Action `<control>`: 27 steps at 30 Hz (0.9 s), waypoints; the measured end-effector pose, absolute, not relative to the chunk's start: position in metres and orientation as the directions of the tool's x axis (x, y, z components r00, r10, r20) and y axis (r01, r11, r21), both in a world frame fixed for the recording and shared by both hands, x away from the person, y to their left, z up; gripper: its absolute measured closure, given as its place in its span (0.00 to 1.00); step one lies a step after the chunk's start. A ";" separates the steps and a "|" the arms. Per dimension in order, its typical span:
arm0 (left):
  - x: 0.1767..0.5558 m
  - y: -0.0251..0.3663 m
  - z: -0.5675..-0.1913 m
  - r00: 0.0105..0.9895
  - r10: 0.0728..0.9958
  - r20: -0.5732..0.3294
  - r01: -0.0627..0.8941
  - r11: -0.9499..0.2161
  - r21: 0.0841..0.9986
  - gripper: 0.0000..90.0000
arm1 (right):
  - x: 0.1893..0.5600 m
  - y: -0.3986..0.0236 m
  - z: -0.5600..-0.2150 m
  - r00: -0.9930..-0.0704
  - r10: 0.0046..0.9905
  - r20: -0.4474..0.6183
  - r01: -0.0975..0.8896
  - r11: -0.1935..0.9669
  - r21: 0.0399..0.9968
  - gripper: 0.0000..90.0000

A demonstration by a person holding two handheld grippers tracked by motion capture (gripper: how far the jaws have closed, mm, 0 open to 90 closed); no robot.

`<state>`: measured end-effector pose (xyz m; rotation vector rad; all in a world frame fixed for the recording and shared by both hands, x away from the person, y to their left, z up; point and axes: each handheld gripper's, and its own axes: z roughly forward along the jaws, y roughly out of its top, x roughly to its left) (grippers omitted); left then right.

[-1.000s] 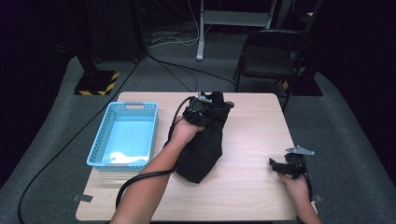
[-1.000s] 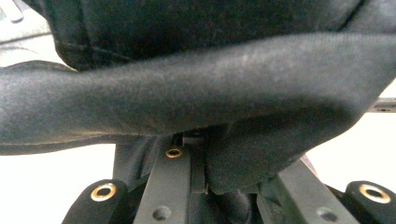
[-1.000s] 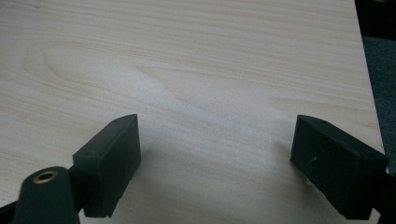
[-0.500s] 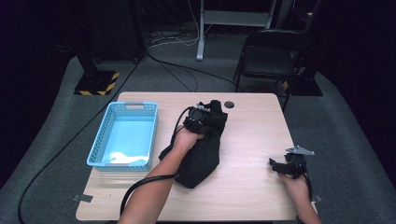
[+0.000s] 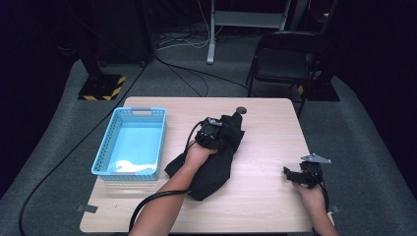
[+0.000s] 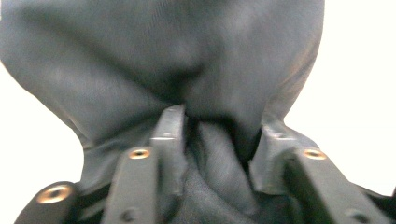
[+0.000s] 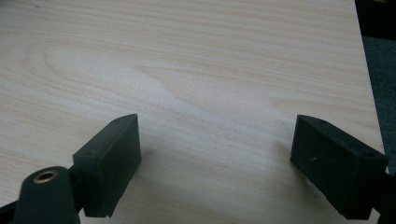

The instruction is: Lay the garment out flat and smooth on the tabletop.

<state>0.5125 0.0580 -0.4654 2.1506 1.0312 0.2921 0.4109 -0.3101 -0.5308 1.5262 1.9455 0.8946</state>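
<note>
Two grippers work at one wooden table (image 5: 265, 142). From the high view we see one black cloth (image 5: 216, 162) lying crumpled just right of the single blue basket (image 5: 130, 147), with the left gripper (image 5: 212, 133) on its far end. Our left gripper view adds what that hides: the jaws are pinched onto a fold of the cloth (image 6: 210, 154). Well right of the basket, near the table's edge, the right gripper (image 5: 295, 174) rests, and its own view shows the jaws spread wide over bare wood, holding nothing.
</note>
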 end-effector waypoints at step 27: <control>0.484 0.133 -0.438 0.617 0.781 -0.093 0.520 -0.317 0.793 0.31 | 0.408 -0.276 -0.510 -0.362 0.932 0.010 0.613 0.230 0.755 0.25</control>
